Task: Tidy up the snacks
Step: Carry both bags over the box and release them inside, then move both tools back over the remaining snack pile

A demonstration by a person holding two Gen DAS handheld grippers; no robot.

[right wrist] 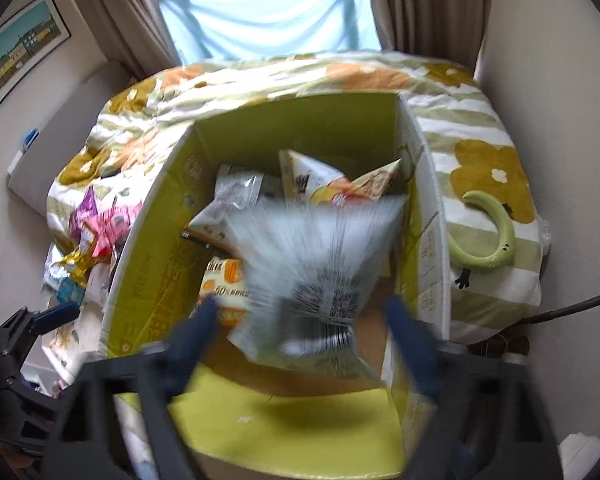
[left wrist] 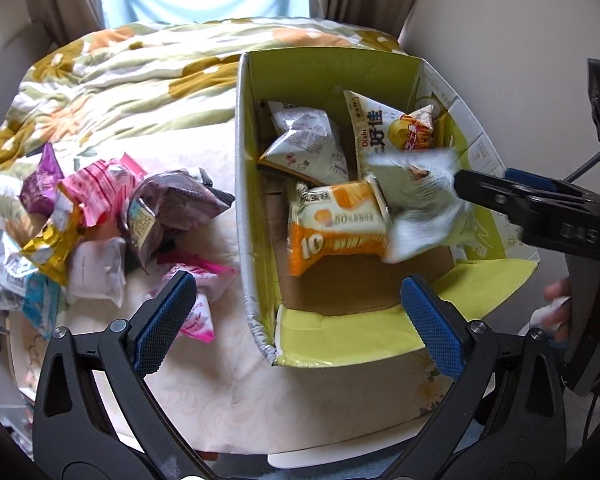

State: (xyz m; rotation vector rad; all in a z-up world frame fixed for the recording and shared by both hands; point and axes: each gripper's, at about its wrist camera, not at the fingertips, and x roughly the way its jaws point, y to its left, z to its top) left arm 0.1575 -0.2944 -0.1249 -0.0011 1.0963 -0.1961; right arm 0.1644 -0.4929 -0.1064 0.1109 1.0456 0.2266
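A green-lined cardboard box (left wrist: pixel 259 312) stands open on the bed and holds an orange packet (left wrist: pixel 336 228), a white packet (left wrist: pixel 304 144) and a white-and-yellow chip bag (left wrist: pixel 384 128). A blurred white packet (left wrist: pixel 420 204) is in the air over the box, just off my right gripper (left wrist: pixel 484 184); it also shows in the right wrist view (right wrist: pixel 320 272). My right gripper (right wrist: pixel 300 328) is open above the box (right wrist: pixel 147 240), fingers apart. My left gripper (left wrist: pixel 300 312) is open and empty over the box's near left corner. A pile of loose snack packets (left wrist: pixel 99 220) lies left of the box.
A flowered quilt (left wrist: pixel 139 76) is bunched behind the box and the pile. A green curved toy (right wrist: pixel 488 236) lies on the quilt right of the box. Walls close in on both sides; a curtained window is at the back.
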